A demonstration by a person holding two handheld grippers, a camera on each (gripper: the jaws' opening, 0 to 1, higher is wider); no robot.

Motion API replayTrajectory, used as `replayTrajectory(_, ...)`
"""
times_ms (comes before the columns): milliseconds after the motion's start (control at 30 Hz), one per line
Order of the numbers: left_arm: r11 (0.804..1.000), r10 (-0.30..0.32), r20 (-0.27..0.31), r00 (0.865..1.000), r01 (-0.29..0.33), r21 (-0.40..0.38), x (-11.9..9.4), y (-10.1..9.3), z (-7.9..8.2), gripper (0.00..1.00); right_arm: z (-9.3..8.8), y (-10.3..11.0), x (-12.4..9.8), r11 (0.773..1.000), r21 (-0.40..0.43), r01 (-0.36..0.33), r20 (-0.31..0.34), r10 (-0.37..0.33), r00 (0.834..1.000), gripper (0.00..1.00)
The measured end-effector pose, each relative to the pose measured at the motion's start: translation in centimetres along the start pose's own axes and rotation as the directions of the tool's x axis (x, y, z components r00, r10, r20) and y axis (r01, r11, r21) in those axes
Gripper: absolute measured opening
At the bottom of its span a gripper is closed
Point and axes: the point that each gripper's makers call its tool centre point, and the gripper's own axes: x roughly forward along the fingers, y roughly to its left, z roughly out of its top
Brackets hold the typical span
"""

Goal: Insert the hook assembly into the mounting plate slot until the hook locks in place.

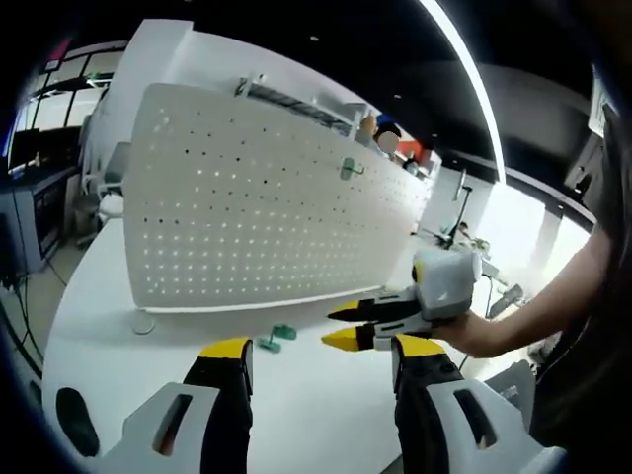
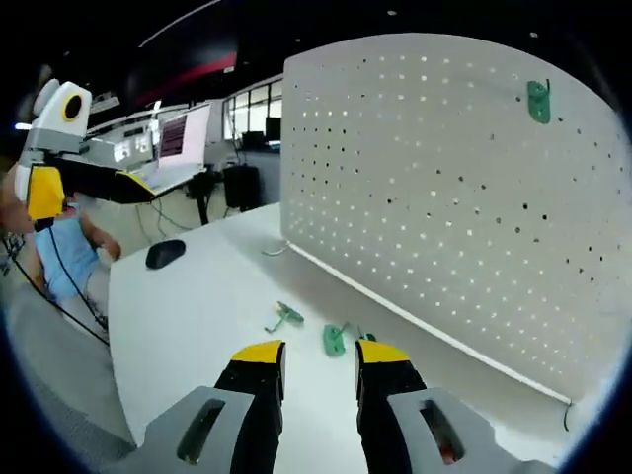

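A white pegboard mounting plate (image 1: 267,212) (image 2: 464,188) stands upright on the white table (image 1: 148,365) (image 2: 188,306). One green hook (image 1: 350,169) (image 2: 538,101) hangs high on it. Loose green hook parts (image 1: 276,338) lie on the table in front of the board; in the right gripper view they are a flat piece (image 2: 286,317) and a rounder one (image 2: 334,339) just beyond my jaw tips. My left gripper (image 1: 324,348) is open and holds nothing. My right gripper (image 2: 320,355) (image 1: 344,326) is open with a narrower gap, also holding nothing, close to the loose parts. My left gripper (image 2: 138,186) shows at the far left.
A dark mouse (image 2: 165,253) (image 1: 74,420) lies on the table away from the board. A hand (image 1: 474,331) holds the right gripper from the right. Desks and monitors (image 2: 183,138) stand behind. A cable (image 2: 272,250) runs by the board's corner.
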Motion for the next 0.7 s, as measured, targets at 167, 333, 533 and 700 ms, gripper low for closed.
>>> replayTrajectory(167, 1.0, 0.006, -0.006, 1.0, -0.006, -0.003, 0.4, 0.7, 0.1, 0.58, -0.9, -0.9, 2.0, 1.0, -0.011, -0.029, -0.043, 0.028, 0.999, 0.27)
replayTrajectory(333, 1.0, 0.021, -0.008, 1.0, -0.021, -0.007, 0.5, 1.6, 0.1, 0.58, -2.0, -2.1, 3.6, 0.999, -0.024, -0.038, -0.088, 0.036, 0.995, 0.27)
replayTrajectory(533, 0.998, 0.046, -0.007, 0.999, -0.046, -0.031, 0.2, 2.3, -0.4, 0.58, -3.3, -3.1, 5.2, 0.998, -0.018, -0.054, -0.148, 0.051, 0.988, 0.26)
replayTrajectory(700, 0.998, 0.051, -0.022, 0.998, -0.052, -0.044, 0.2, 2.7, -1.0, 0.58, -3.9, -3.6, 6.5, 0.997, -0.038, -0.062, -0.176, 0.055, 0.983, 0.25)
